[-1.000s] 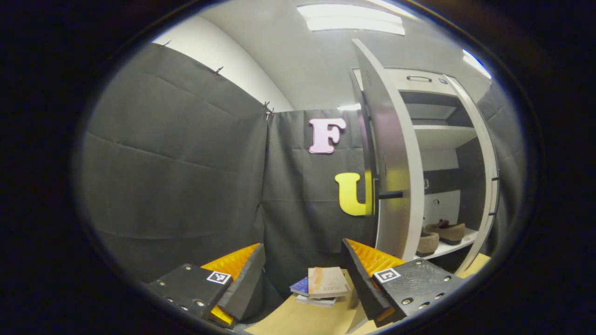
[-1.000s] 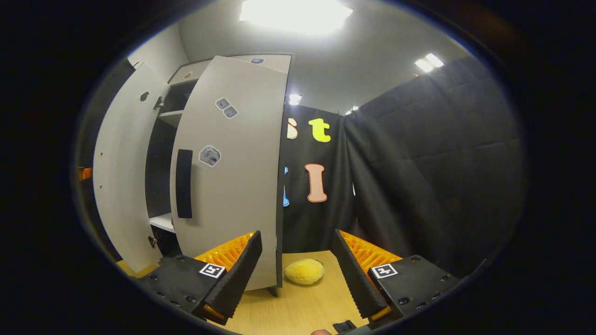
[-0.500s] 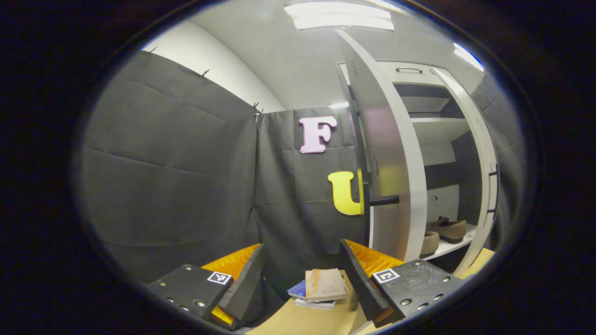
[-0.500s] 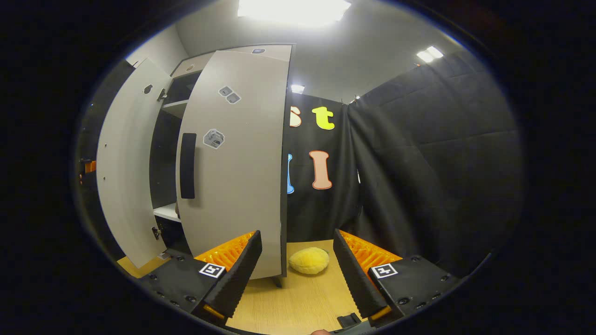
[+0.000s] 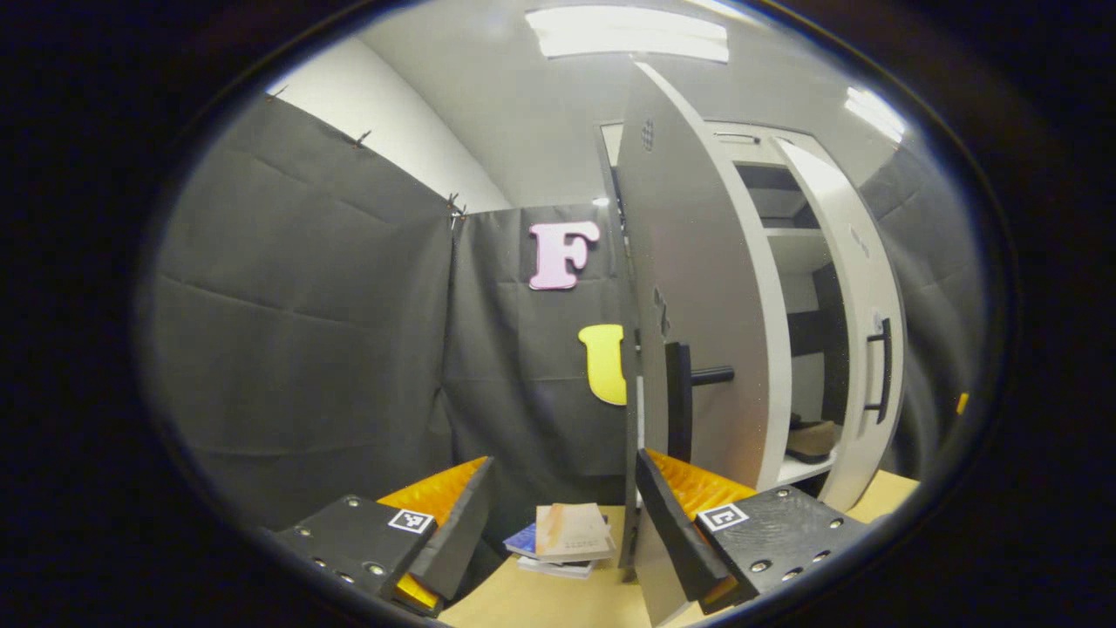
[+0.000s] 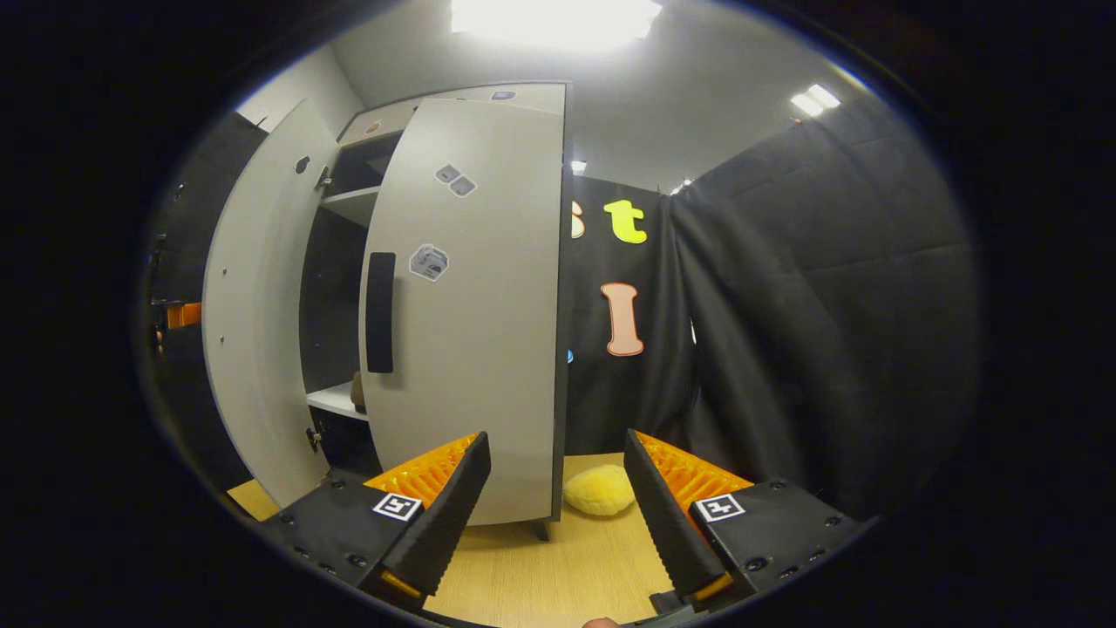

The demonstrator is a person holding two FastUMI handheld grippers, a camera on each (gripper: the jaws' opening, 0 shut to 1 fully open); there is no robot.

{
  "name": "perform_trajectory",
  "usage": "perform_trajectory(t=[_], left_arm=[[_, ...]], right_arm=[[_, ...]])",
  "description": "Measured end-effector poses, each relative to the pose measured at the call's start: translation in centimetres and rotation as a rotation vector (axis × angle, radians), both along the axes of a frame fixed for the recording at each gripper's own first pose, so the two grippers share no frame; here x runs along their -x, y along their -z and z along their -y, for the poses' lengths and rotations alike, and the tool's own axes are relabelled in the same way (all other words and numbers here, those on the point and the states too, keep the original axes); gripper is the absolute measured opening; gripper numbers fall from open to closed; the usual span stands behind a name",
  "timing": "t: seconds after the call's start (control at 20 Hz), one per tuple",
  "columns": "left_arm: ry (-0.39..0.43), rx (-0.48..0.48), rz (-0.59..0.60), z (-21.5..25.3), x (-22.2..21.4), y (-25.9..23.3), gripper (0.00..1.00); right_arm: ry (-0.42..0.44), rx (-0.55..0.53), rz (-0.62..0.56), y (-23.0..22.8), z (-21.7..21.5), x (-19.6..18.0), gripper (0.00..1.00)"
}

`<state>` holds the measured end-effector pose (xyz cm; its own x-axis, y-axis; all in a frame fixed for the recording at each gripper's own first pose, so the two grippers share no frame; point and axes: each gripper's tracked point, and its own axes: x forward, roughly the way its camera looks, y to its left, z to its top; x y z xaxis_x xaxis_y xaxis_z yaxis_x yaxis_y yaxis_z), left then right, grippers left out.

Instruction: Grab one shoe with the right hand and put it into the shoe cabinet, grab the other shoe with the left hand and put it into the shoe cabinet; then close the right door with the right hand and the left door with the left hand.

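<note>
So both grippers are sitting with their fingers spread wide and gripping nothing. In the left gripper view, the left gripper (image 5: 558,515) is hovering low over the wooden table (image 5: 558,602), and the left door (image 5: 689,305) is standing just past its right finger (image 5: 667,523), seen nearly edge-on. That finger is overlapping the door's bottom corner, but whether they are actually touching is hard to tell. The door's dark handle (image 5: 678,401) is running up and down, a bit above the finger. A small stack of books (image 5: 567,545) is lying on the table between the two fingers, farther back.

Beyond the left door, the shoe cabinet (image 5: 785,262) is showing its shelves through the gap. One brown shoe (image 5: 813,439) is lying on the lower shelf with its long axis roughly sideways; which end is the toe is unclear, and the left door is cutting off part of it. The right door (image 5: 859,331) is closing off the far side of that gap.

In the right gripper view, the right gripper (image 6: 558,515) is hanging in front of the right door, whose bottom edge is sitting just behind its left finger (image 6: 445,515), apart from it. A yellow plush thing (image 6: 599,490) is lying on the table between the fingers, farther off. Just a sliver of a shoe (image 6: 357,391) is peeking out on the shelf between the two doors.
</note>
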<state>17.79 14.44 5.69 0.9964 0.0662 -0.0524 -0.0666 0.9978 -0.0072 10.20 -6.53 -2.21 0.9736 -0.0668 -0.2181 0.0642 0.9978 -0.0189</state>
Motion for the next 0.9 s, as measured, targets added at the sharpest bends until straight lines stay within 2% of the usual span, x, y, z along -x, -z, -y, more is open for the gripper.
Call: perform_trajectory(t=[0.2,0.25,0.65,0.7,0.8,0.9], left_arm=[[0.055,0.029,0.009,3.1,-0.4,-0.1,1.00],[0.071,0.038,0.013,4.0,-0.5,-0.2,0.93],[0.203,0.092,0.035,11.7,-2.9,-0.1,0.94],[0.217,0.094,0.040,12.7,-3.3,-0.2,1.00],[0.256,0.108,0.024,15.3,-4.2,0.6,1.00],[0.248,0.093,0.028,15.8,-4.8,0.6,1.00]], right_arm=[[-0.007,-0.005,0.015,-0.6,-0.2,0.3,0.98],[-0.007,-0.005,0.017,-0.6,-0.2,0.3,0.98],[0.008,0.001,0.005,-0.4,0.4,0.8,0.98],[0.011,0.000,0.005,-0.4,0.6,1.0,0.98],[0.014,-0.008,0.005,-0.3,0.6,1.0,0.98],[0.009,-0.022,0.011,-0.5,0.5,1.1,0.98]])
